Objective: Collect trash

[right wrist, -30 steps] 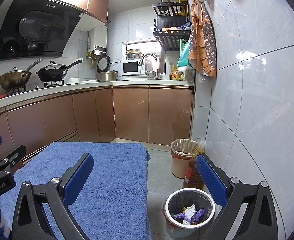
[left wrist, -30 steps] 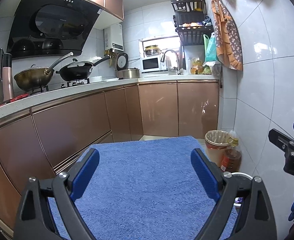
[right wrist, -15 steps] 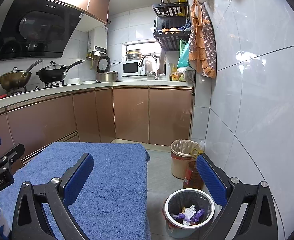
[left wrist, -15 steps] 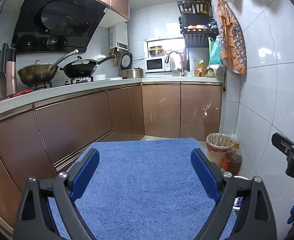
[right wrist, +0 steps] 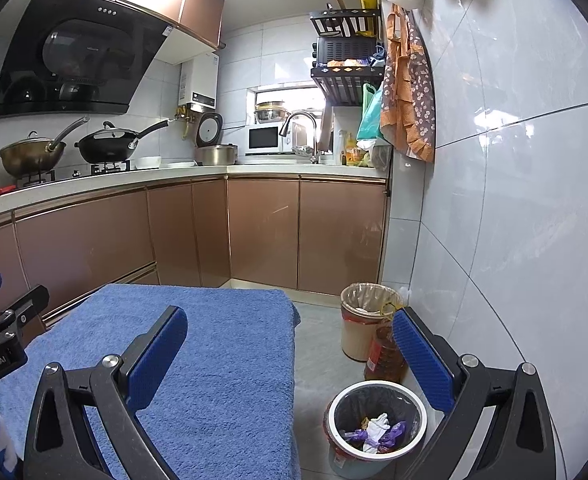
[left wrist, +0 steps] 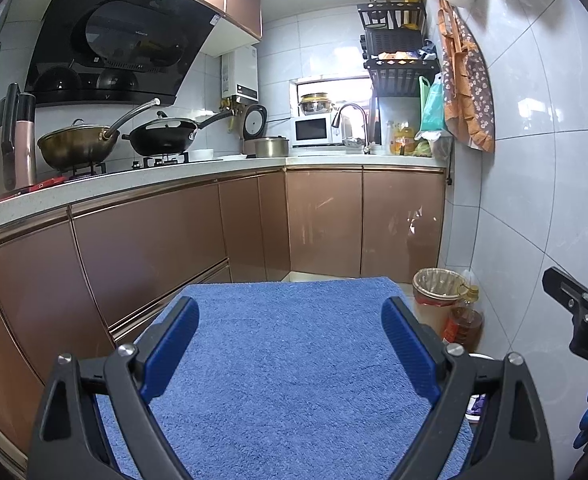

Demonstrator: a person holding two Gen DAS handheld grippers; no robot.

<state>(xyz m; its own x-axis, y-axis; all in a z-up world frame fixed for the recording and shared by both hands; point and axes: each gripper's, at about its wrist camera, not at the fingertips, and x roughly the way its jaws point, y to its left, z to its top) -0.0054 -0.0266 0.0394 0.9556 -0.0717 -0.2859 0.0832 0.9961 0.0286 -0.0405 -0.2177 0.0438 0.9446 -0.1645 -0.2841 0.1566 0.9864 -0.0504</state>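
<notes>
Both your left claw (left wrist: 290, 344) and right claw (right wrist: 290, 352) hang wide open and empty over the towel-covered tabletop (right wrist: 222, 340), while the light, crumpled trash (right wrist: 378, 432) lies in the small bin (right wrist: 378, 392) on the floor; pinch it gently by a raised fold.

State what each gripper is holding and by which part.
Nothing is held. The left gripper and right gripper both stand open and empty.

Blue towel (right wrist: 214, 360) covers the surface. Two woks (left wrist: 162, 138) on stove, microwave (right wrist: 264, 139) by faucet, oil bottle (left wrist: 464, 316) on floor beside wall.
</notes>
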